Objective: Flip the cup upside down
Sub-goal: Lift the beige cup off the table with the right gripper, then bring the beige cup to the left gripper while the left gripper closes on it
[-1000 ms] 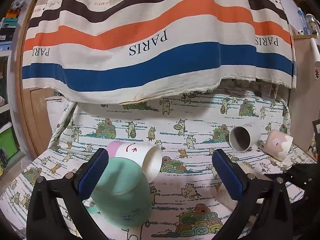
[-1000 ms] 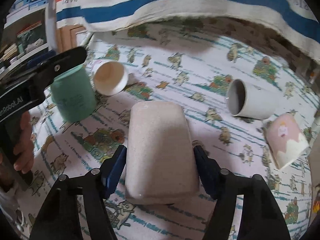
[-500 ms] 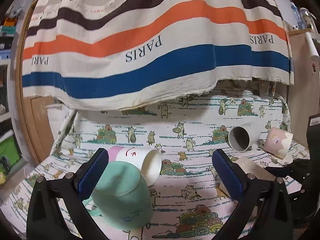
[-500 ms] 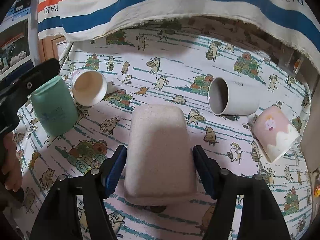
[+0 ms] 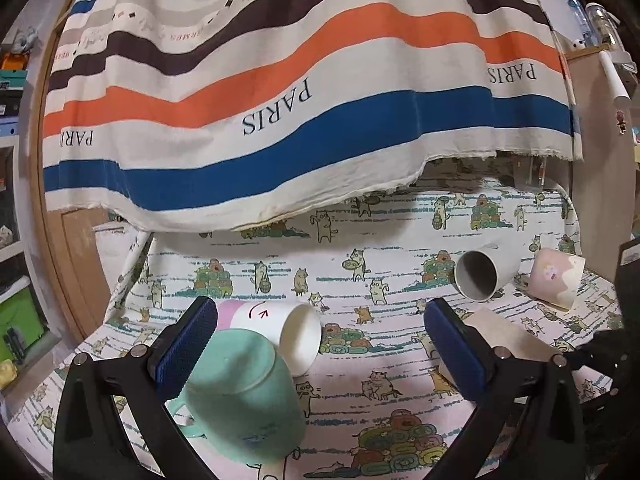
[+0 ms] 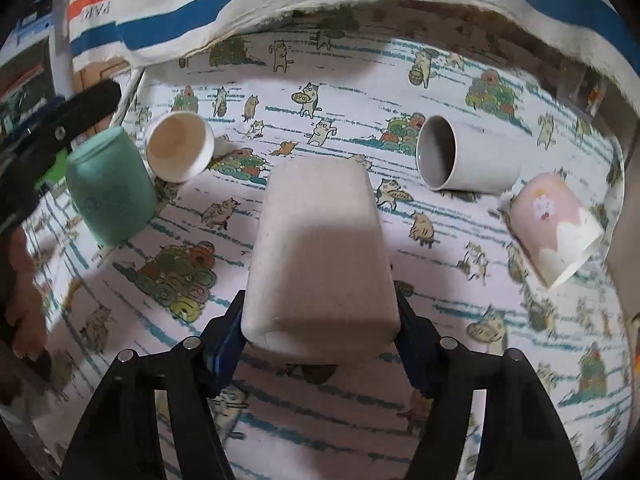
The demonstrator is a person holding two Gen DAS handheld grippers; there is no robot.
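My right gripper [image 6: 320, 332] is shut on a beige speckled cup [image 6: 320, 248] held upside down, its base toward the camera, just above the cat-print cloth [image 6: 280, 420]. The same cup shows in the left wrist view [image 5: 500, 336] behind my right fingers. My left gripper [image 5: 320, 344] is open and empty; its left pad [image 5: 188, 344] is right beside a mint green mug [image 5: 244, 396] that stands upside down. A white and pink cup [image 5: 280, 324] lies on its side behind the mint mug.
A grey mug [image 6: 460, 160] lies on its side at the back right, and a pink cup [image 6: 556, 228] lies tilted beside it. A striped PARIS cloth [image 5: 280, 112] hangs over the back of the table. Shelves [image 5: 12, 240] stand at the left.
My right gripper has moved nearer the cloth with the beige cup in it. My left gripper has risen slightly and stays open beside the mint mug.
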